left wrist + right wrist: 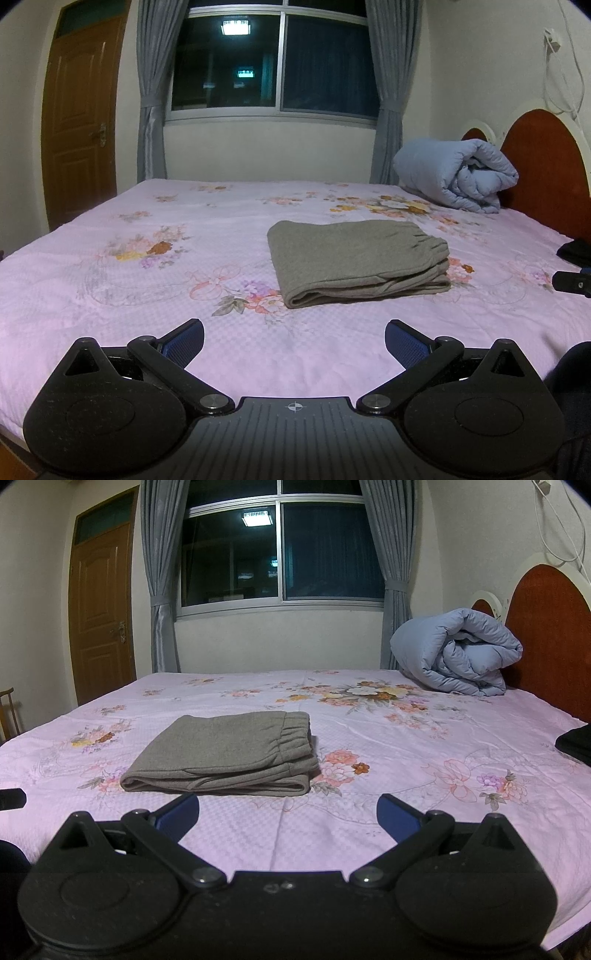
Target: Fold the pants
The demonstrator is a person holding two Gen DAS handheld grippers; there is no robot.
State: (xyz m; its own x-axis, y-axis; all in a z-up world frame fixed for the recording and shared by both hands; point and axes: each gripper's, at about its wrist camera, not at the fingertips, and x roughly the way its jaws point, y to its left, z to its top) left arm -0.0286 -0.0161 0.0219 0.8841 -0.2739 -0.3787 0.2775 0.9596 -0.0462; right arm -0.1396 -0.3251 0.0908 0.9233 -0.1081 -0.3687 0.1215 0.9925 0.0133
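Grey pants (354,258) lie folded into a flat rectangular stack on the pink floral bedsheet (110,295), elastic waistband on top toward the right. In the right wrist view the pants (225,755) sit left of centre on the bedsheet (406,812). My left gripper (294,341) hovers over the near part of the bed, open, with nothing between its blue pads; the pants are ahead and slightly right of it. My right gripper (288,814) is also open and empty, with the pants just ahead to its left.
A rolled light-blue quilt (458,173) rests by the red headboard (546,166) at the back right. A dark item (574,249) lies at the bed's right edge. A window with grey curtains (147,110) and a wooden door (79,122) stand behind the bed.
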